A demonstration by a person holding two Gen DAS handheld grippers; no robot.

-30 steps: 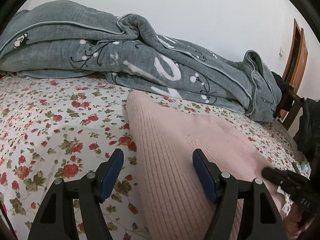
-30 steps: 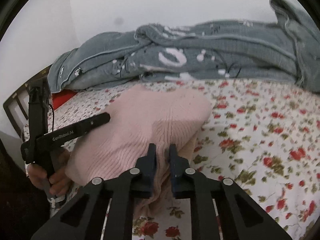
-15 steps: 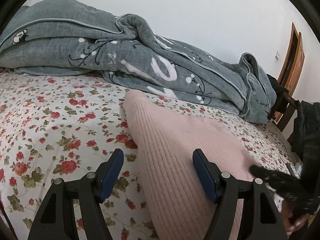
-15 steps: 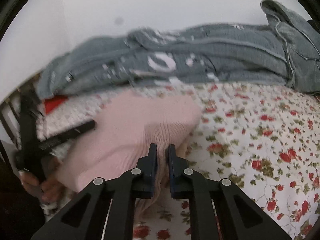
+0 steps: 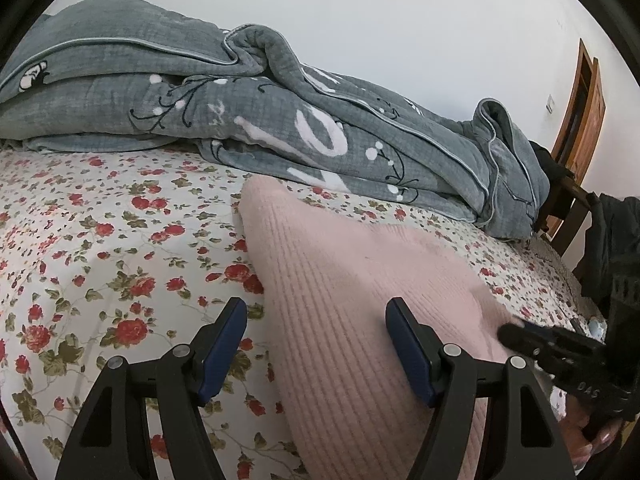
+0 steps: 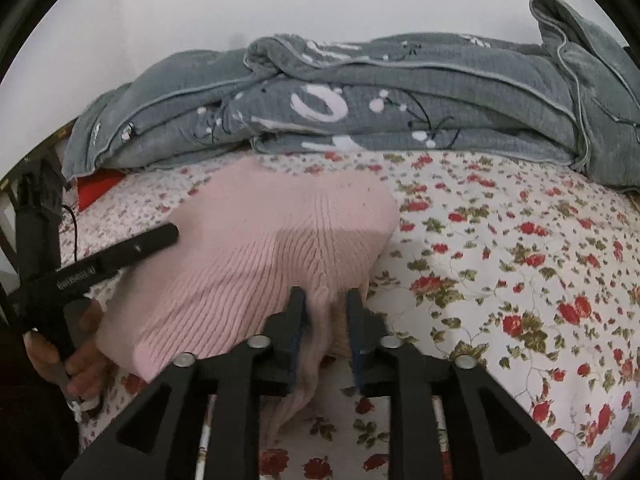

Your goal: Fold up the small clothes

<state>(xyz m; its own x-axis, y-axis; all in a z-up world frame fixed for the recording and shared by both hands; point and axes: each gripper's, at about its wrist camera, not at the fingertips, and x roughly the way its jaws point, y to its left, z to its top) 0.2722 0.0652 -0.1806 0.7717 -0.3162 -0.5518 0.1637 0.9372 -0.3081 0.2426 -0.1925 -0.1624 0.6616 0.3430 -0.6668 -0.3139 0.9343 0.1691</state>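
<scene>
A folded pink ribbed knit garment (image 5: 352,304) lies on the floral bedsheet (image 5: 100,248). My left gripper (image 5: 312,344) is open and empty, its fingers straddling the garment's left edge just above the bed. In the right wrist view the garment (image 6: 260,248) lies in front of my right gripper (image 6: 325,316), whose jaws stand partly open with a fold of the pink knit between them. The left gripper's body shows there at the left (image 6: 100,264), and the right gripper's body shows at the right of the left wrist view (image 5: 560,352).
A rumpled grey quilt (image 5: 260,120) runs along the far side of the bed by the white wall; it also shows in the right wrist view (image 6: 380,96). A wooden door frame (image 5: 580,112) and a dark chair stand at the right. A red item (image 6: 96,188) lies near the bed's left end.
My right gripper was shut on the garment's near edge and has now opened partway. The left gripper stayed open and barely shifted.
</scene>
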